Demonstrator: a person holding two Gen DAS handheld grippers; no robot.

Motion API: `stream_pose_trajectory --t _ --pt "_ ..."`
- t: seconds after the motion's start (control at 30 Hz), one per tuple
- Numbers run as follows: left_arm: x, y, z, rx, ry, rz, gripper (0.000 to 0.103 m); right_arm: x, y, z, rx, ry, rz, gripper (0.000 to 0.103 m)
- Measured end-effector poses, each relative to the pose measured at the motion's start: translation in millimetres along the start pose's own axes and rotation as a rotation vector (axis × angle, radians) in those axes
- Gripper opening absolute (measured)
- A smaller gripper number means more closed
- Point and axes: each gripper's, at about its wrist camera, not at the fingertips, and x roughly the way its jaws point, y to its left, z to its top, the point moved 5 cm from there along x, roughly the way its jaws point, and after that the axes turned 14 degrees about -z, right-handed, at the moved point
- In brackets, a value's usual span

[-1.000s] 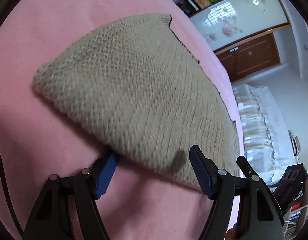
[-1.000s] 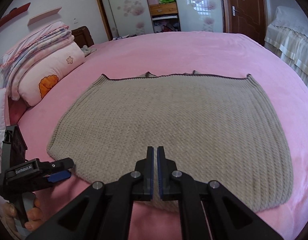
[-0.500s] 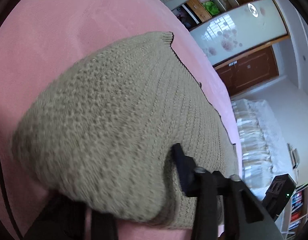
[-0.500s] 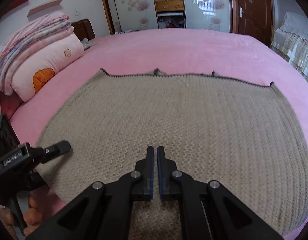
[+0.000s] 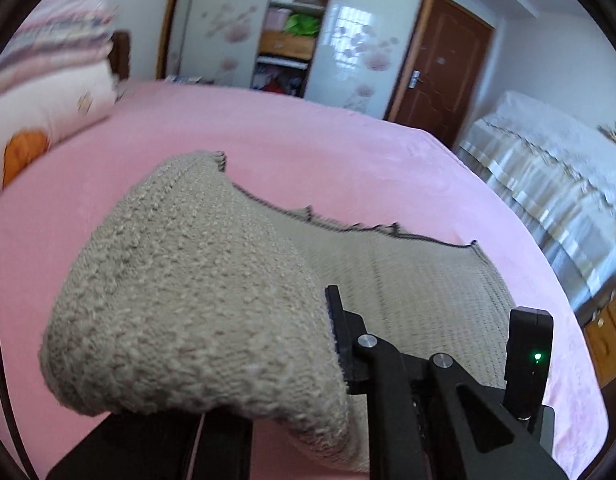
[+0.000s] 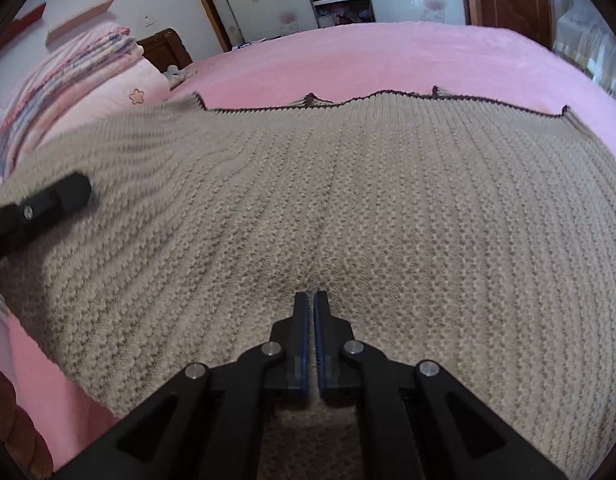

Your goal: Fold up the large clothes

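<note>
Left wrist view shows the left gripper (image 5: 328, 364) clamped on a raised corner of the beige knitted sweater (image 5: 195, 312) at lower left of the frame, above the pink bed (image 5: 348, 148), while the right gripper (image 6: 311, 300), jaws together and empty, points down at the sweater's middle.

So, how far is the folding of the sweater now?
Early stage. Done: the beige sweater is spread on the pink bed. In hand: the left gripper is shut on the sweater's left edge and holds it raised, while the right gripper, fingers shut, presses down on its middle. Left: laying the edge over, then the other folds.
</note>
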Motion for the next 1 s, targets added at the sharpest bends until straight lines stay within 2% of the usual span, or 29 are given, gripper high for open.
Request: stream_pose_trajectory --t 0.07,0.23,0.37,0.47,0.5,0.57,0.63,0.77,0.9,1.0 --pt "4 -33 10 0.077 -0.005 -0.010 0.011 -18 -16 3 0.046 -0.007 0.048 0.004" --pt "29 -107 13 0.183 0.020 -0.074 0.011 -65 -72 2 0.112 -0.094 0.019 0.004" --pt "61 -161 -3 0.250 0.064 -0.127 0.011 -93 -132 -10 0.161 -0.135 -0.074 0.004" --pt "87 -198 -29 0.296 0.137 -0.190 0.011 -99 -168 -21 0.188 -0.125 -0.162 0.004" --pt "101 -210 -43 0.321 0.183 -0.209 0.011 -99 -176 -25 0.197 -0.119 -0.179 0.004" --pt "115 -221 -66 0.348 0.247 -0.215 0.011 -98 -195 -36 0.231 -0.098 -0.192 0.004" --pt "131 -226 -89 0.398 0.297 -0.167 0.011 -99 -206 -41 0.251 -0.091 -0.201 0.004" --pt "134 -230 -100 0.473 0.280 -0.127 0.012 -102 -213 -45 0.267 -0.089 -0.192 0.004" --pt "130 -226 -98 0.446 0.295 -0.139 0.018 -105 -222 -33 0.301 -0.073 -0.120 0.005" --pt "117 -221 -93 0.416 0.312 -0.165 0.022 -115 -222 -29 0.337 -0.080 -0.076 0.024"
